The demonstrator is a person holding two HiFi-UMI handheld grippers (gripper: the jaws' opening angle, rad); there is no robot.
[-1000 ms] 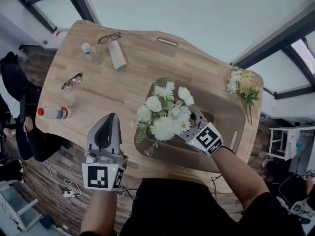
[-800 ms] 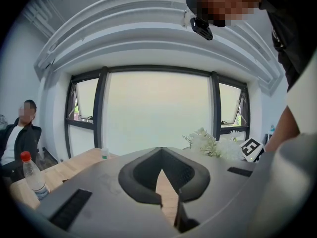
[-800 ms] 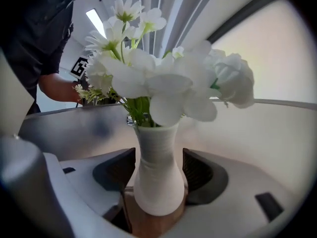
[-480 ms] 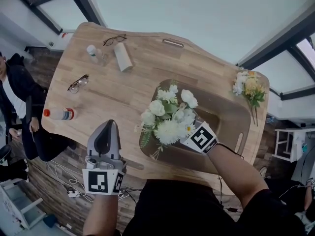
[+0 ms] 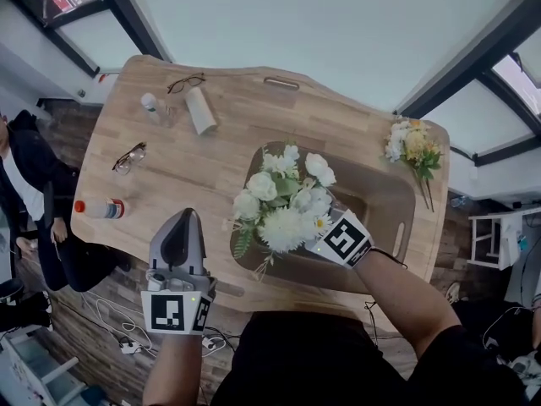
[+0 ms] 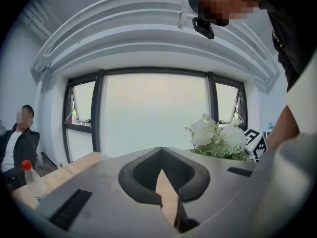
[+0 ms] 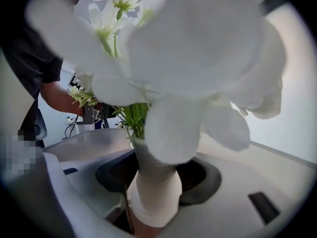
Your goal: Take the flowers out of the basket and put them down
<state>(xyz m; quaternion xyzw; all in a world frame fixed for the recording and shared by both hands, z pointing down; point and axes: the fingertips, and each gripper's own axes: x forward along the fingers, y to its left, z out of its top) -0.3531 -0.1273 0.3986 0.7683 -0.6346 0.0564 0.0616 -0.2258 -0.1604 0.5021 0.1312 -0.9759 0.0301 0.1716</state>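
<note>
Head view, from the left: a seated person [image 5: 25, 184] is beside the wooden table [image 5: 211, 155]. Near the table's left edge lies a red-capped bottle [image 5: 100, 208], its label too small to read. Further in lie a pair of glasses [image 5: 128, 157], a clear bottle [image 5: 152, 106], a second pair of glasses [image 5: 186, 84] and a white tube [image 5: 200, 110].

My left gripper [image 5: 187, 216] hovers over the table's near edge, apart from the flowers. In the left gripper view its jaws meet at the tips with nothing between them. Its cube carries only a black-and-white square marker, no words.

Just right of it, the white bouquet [image 5: 283, 201] hangs over the left end of the brown basket [image 5: 385, 197]. From above I cannot tell whether it is clear of the basket.

My right gripper [image 5: 324, 225] reaches in under the blooms from the near right, and its cube shows another square marker. In the right gripper view its jaws, which have just been closing, are clamped on the bouquet's white wrapped stem [image 7: 153, 192]. The stem stands between them and blurred white petals fill the view above.

At the far right a second bouquet [image 5: 412, 146], yellow and white, lies on the table just beside the basket's far corner, well apart from both grippers.
</note>
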